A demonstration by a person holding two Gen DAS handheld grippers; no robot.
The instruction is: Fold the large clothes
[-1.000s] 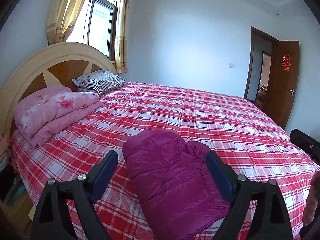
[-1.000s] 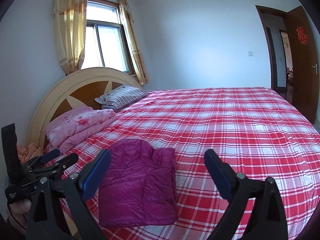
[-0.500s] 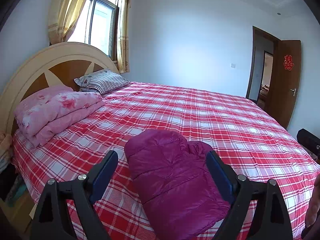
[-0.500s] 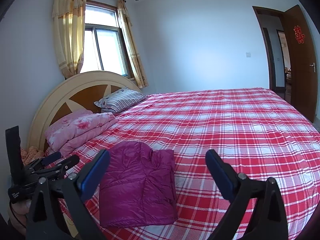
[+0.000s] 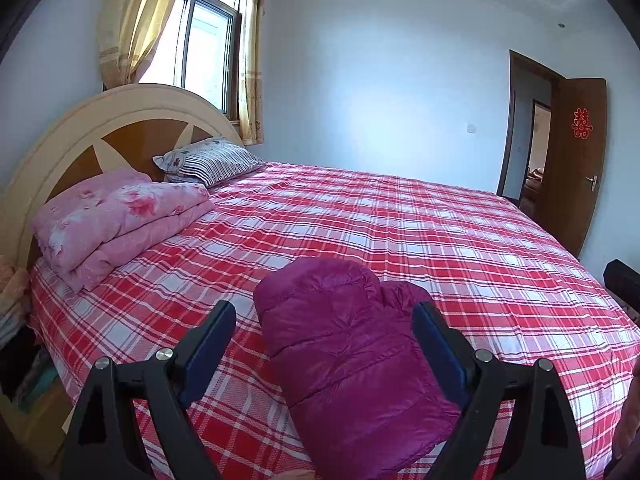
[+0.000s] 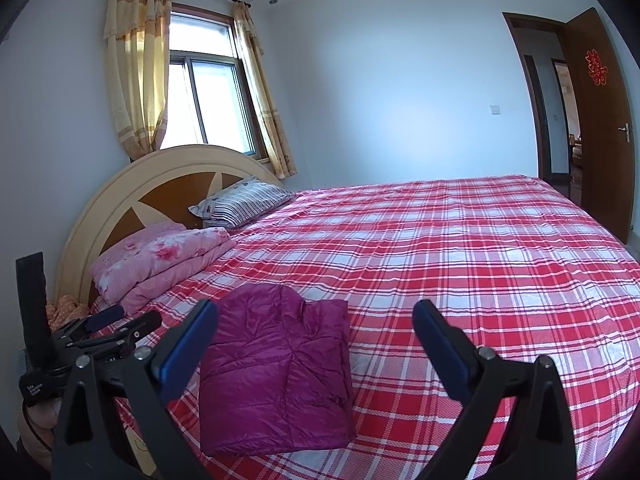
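Magenta padded jacket [image 5: 352, 364] lies folded on the bed [image 5: 440, 240], long axis running away from the spread left gripper [image 5: 324, 344], nearer than the spread, empty right gripper [image 6: 316, 344].

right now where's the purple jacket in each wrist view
Left wrist view: the purple jacket lies folded at bottom centre, between the open left tongs, on the plaid bedspread.
Right wrist view: the jacket sits lower left of centre, just right of the left finger of the right tongs.
Shared landmark: the striped pillow by the headboard.
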